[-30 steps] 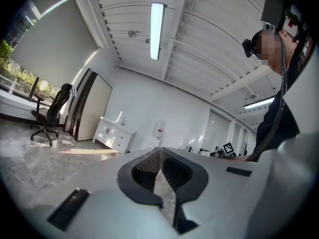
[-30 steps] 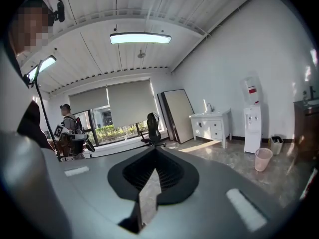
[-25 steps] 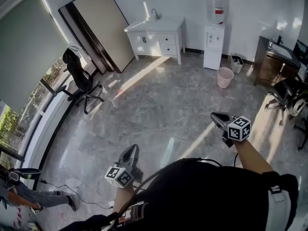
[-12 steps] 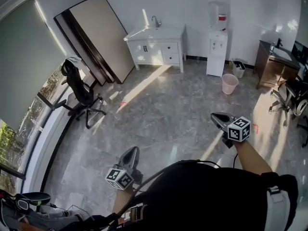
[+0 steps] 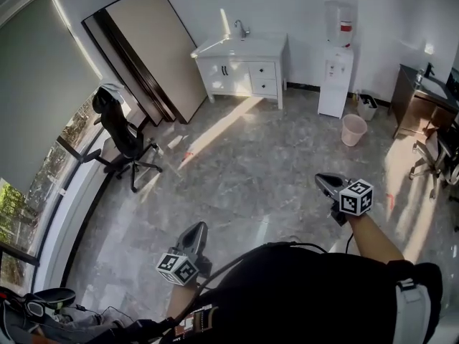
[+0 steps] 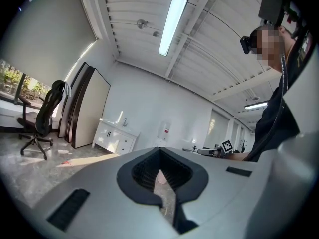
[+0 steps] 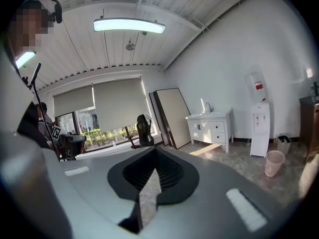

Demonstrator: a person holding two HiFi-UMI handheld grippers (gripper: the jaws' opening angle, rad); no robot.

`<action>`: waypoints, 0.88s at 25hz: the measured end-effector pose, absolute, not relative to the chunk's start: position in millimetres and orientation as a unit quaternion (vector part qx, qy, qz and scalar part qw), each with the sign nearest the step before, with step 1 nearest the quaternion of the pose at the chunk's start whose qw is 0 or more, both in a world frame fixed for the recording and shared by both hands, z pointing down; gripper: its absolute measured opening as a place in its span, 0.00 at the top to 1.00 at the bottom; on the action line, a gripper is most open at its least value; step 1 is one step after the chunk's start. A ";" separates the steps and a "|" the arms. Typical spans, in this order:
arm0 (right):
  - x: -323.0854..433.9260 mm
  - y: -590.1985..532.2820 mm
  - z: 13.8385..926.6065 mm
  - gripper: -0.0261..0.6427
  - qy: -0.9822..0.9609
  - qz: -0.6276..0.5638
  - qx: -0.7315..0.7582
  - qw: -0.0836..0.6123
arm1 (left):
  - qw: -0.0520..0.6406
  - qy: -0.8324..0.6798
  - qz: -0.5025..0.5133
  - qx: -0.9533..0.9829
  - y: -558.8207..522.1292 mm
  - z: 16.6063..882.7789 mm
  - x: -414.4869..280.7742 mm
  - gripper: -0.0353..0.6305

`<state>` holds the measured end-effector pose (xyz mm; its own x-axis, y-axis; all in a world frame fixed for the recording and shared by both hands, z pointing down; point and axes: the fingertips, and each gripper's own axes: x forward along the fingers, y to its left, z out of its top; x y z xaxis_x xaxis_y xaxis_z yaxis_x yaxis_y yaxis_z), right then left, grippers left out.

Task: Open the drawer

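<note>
First walk up to the distant cabinet [image 5: 244, 74] by the far wall, face a drawer [image 5: 265, 69] on its right half, then part the left gripper [image 5: 196, 229] or right gripper [image 5: 327, 181], both now closed on nothing, only once close to it.

Open floor [image 5: 272, 170] reaches the drawer cabinet [image 5: 244, 70]; office chair [image 5: 122, 131] left.

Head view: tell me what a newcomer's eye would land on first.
The white sink cabinet with its drawers stands against the far wall, with a water dispenser to its right and a big board leaning on the wall to its left. Nearest the camera, the left gripper and right gripper are both shut and empty, far from the cabinet across the sunlit floor.
</note>
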<state>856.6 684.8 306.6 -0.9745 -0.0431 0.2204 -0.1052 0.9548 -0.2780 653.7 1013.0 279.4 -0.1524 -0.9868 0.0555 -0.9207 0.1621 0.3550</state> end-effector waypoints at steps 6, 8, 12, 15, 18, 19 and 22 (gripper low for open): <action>804.8 596.9 314.0 0.96 -0.985 0.140 -0.009 0.100 | 0.126 -0.775 -0.115 0.608 935.4 278.4 630.7 0.96; 786.7 567.7 308.7 0.96 -0.985 0.136 -0.026 0.103 | 0.119 -0.784 -0.119 0.597 911.5 270.5 624.4 0.96; 754.3 515.7 290.4 0.96 -0.986 0.121 -0.056 0.099 | 0.112 -0.798 -0.126 0.578 861.4 260.0 608.0 0.96; 738.9 488.6 289.0 0.96 -0.986 0.116 -0.072 0.100 | 0.112 -0.802 -0.130 0.572 830.3 259.1 603.1 0.96; 729.6 461.4 294.6 0.96 -0.984 0.123 -0.076 0.105 | 0.120 -0.805 -0.126 0.567 803.6 259.2 598.1 0.96; 726.0 452.1 298.0 0.96 -0.983 0.128 -0.075 0.106 | 0.123 -0.805 -0.127 0.567 795.3 261.7 594.9 0.96; 715.3 435.7 310.9 0.96 -0.981 0.142 -0.071 0.108 | 0.133 -0.802 -0.123 0.569 777.1 269.9 583.5 0.96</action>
<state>715.3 435.7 310.9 -0.9667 0.1696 0.1915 0.1081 0.9494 -0.2949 583.5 777.1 269.9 -0.3165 -0.9457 0.0741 -0.8803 0.3219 0.3484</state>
